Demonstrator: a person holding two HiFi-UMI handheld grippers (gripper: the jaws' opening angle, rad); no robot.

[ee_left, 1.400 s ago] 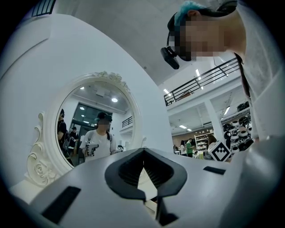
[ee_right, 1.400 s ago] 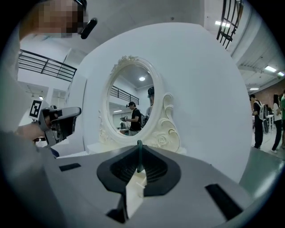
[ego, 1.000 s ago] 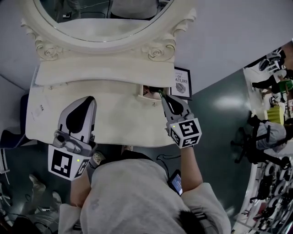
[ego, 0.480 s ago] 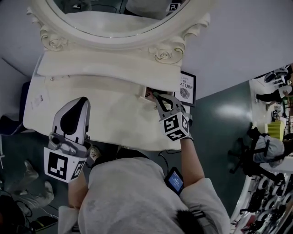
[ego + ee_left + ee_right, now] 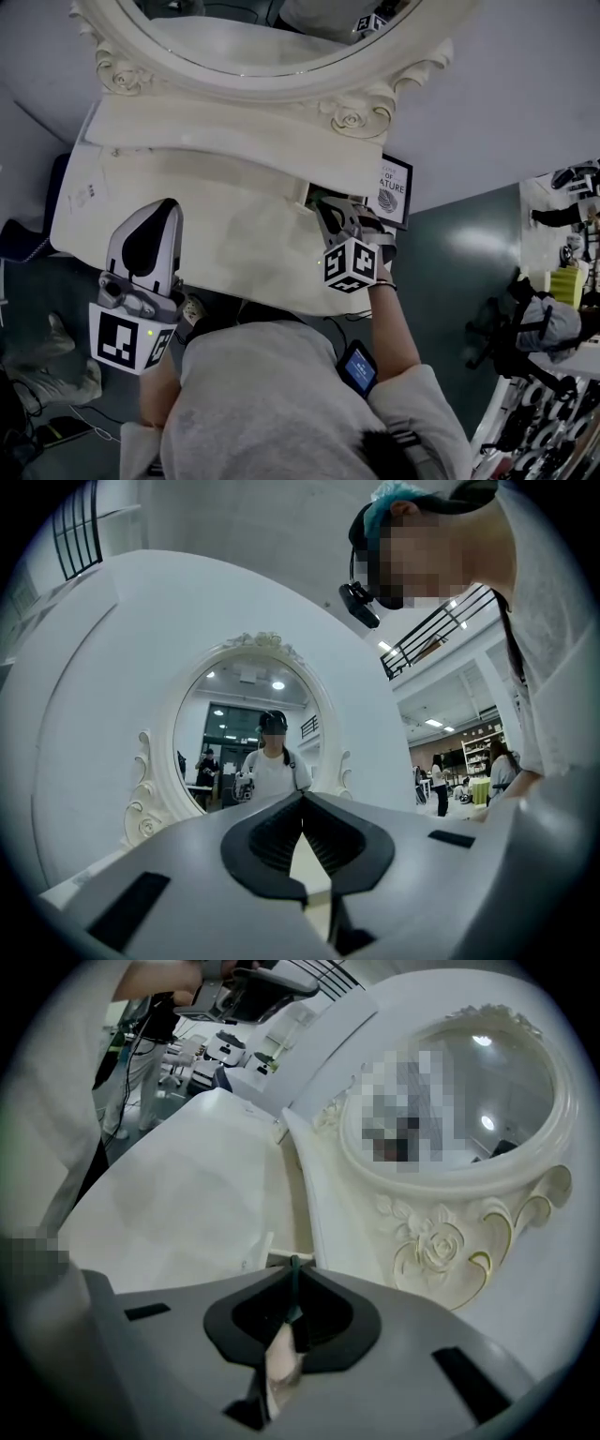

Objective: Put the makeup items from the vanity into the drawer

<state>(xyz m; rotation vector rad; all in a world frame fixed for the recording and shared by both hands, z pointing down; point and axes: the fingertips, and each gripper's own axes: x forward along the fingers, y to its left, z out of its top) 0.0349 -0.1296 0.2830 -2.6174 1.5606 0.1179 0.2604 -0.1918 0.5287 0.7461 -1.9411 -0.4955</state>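
**Right tongs over drawer with item, left idle**

- Left tongs: well left of the drawer, parked over the counter. Jaws together, nothing between them, so empty.
- Drawer: small one, open, set in the counter's raised back ledge. The head view doesn't show what's inside.
- Right tongs: tips right at the drawer's mouth, angled down into it. Jaws clamped on a thin green stick that runs along the seam between them.
- Probably a liner pencil or slim brush. The view is too tight to be sure, and I can't identify the pinkish bit further back in the jaw hollow.
- Framed print: just right of the drawer, leaning on the wall. Not involved.

Handling, my read:
- The stick looks light, stiff and smooth, so it can pivot or slide in a pinch grip.
- It's gripped near one end now. For similar items, mid-length across the barrel would be steadier.
- It looks unlikely to break, but it would roll if dropped on the counter, so release it low, inside the drawer.
- No other makeup shows on the counter left of the drawer, so this may be the last item.
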